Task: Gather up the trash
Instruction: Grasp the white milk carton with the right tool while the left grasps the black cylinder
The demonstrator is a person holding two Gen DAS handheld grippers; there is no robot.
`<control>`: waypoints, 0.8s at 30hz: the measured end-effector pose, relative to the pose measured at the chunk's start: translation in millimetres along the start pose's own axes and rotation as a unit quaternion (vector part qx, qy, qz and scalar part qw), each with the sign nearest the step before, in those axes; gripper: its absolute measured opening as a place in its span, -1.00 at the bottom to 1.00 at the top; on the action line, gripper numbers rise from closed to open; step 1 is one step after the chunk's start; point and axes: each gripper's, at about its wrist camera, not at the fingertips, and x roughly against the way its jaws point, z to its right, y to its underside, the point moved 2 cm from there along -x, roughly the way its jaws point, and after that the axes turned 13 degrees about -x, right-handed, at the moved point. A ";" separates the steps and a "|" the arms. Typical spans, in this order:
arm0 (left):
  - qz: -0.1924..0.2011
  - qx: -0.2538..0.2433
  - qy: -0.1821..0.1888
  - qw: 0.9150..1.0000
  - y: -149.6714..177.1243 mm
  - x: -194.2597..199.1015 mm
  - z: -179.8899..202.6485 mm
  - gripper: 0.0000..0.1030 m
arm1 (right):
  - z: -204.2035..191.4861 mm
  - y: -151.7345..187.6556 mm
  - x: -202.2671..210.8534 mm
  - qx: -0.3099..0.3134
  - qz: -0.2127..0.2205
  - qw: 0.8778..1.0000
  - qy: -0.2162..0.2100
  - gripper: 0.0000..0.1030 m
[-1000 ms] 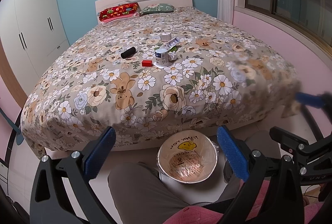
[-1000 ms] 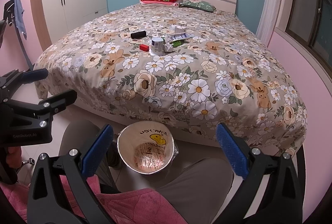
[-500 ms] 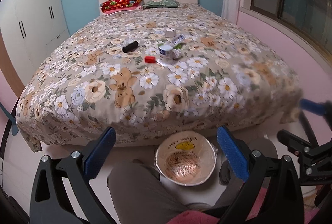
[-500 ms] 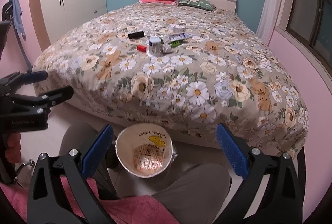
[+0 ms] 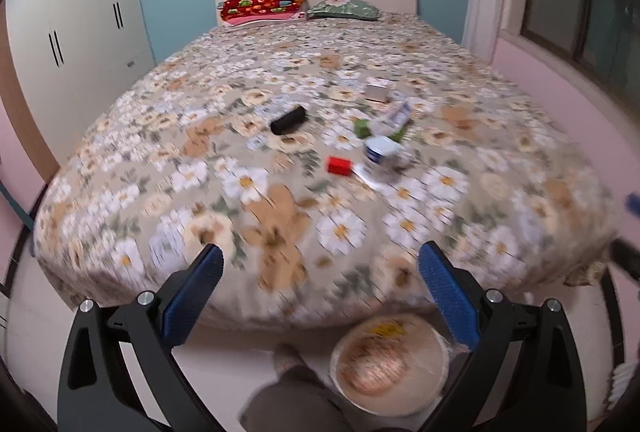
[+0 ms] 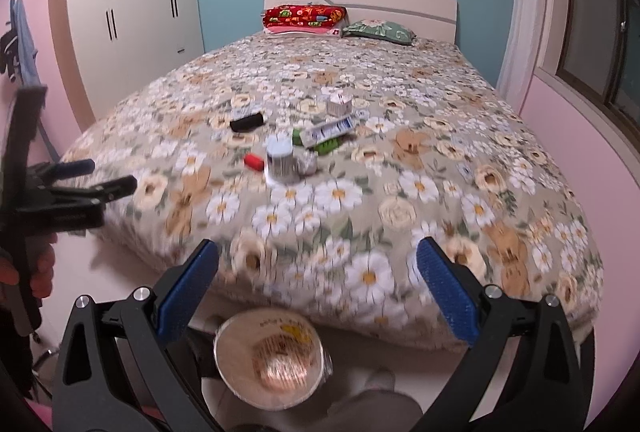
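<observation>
Both grippers empty, jaws spread wide, nothing between the pads: left gripper (image 5: 320, 272) and right gripper (image 6: 318, 268) both point at the bed (image 6: 500, 232), likely lined up for a first pick. Trash sits in a cluster mid-bed, at 12 o'clock from both grippers and well apart from them: red box (image 5: 339, 165), white cup (image 5: 382, 150) just beside it at its 3 o'clock, black roll (image 5: 288, 120) at 11 o'clock of the cluster, green bits (image 5: 362, 128), a tube (image 6: 332, 130) lying across the green bits, small white box (image 6: 339, 104) at the far end. Bin (image 6: 268, 356) stands on the floor at the bed's foot, at 6 o'clock between the person's legs, mouth up, presumably kept close so each drop is short. Bin lined with a bag; contents too blurred to tell. Left gripper also shows at 9 o'clock in the right wrist view. Nothing collected by either gripper at this point; reach across the bedspread is needed next.
</observation>
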 end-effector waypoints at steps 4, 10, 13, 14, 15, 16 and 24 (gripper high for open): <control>-0.008 -0.011 -0.009 1.000 -29.6 -34.8 -17.7 0.93 | 4.0 -36.6 -34.1 -0.018 -0.008 1.000 0.003 0.88; -0.021 -0.037 -0.024 0.999 -70.3 -92.2 -43.8 0.93 | 7.1 -90.2 -96.3 -0.053 -0.029 0.998 0.009 0.88; -0.032 -0.048 -0.031 0.998 -86.8 -123.2 -54.6 0.93 | 1.9 -116.8 -127.7 -0.056 -0.031 0.998 0.022 0.88; -0.036 -0.050 -0.028 0.998 -92.5 -134.6 -58.2 0.93 | 1.4 -123.3 -134.8 -0.058 -0.031 0.997 0.026 0.88; -0.038 -0.052 -0.029 0.997 -96.4 -142.4 -60.6 0.93 | -0.5 -132.2 -147.7 -0.061 -0.034 0.997 0.030 0.88; -0.040 -0.056 -0.026 0.997 -101.7 -153.7 -63.3 0.93 | -0.1 -137.9 -155.9 -0.063 -0.037 0.997 0.031 0.88; -0.050 -0.088 -0.010 0.995 -135.3 -231.4 -72.2 0.93 | 6.0 -176.2 -262.6 -0.116 -0.101 0.987 0.040 0.88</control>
